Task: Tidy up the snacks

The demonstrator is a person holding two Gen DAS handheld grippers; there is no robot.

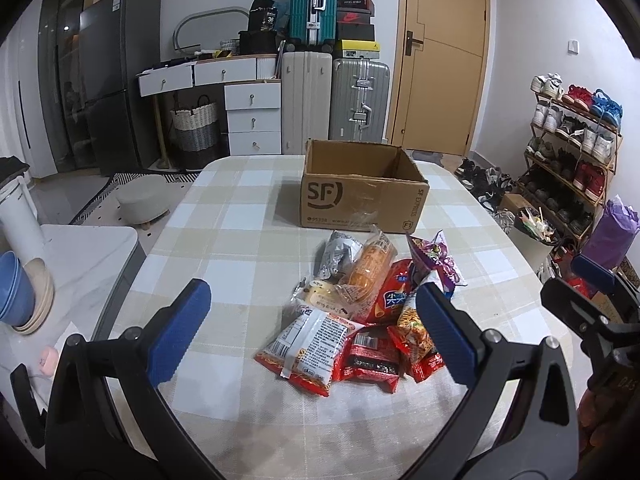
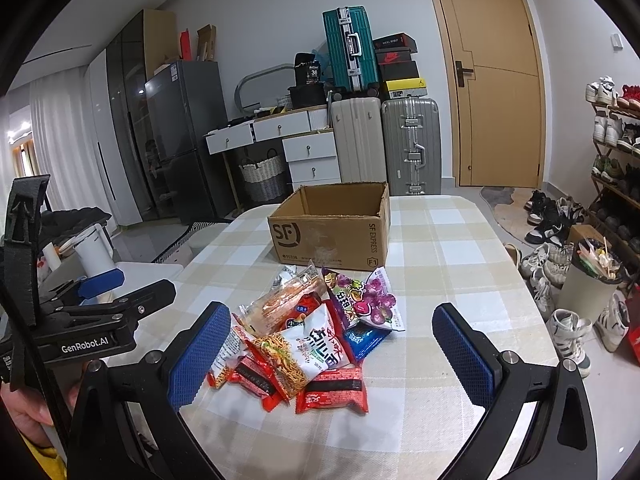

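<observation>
We hold both tongs above the near edge of the checked tabletop (image 1: 240, 208), and neither grips anything: the left tongs (image 1: 314, 330) stand spread wide with the blue pads far apart, and the right tongs (image 2: 332, 354) are likewise released, their pads on either side of the snack pile (image 2: 310, 336) as seen from the right wrist. The snacks lie in a loose heap near the middle of the tabletop, packets overlapping one another: a purple grape candy bag (image 2: 366, 300) at the far right of the heap, a clear-wrapped orange cracker pack (image 1: 366, 270) toward the back, a white noodle bag (image 2: 316, 350) in the middle and red packets (image 2: 334, 392) nearest us. Just behind the pile sits the open cardboard box (image 1: 360, 196), upright, flaps open, apart from the nearest packets.
</observation>
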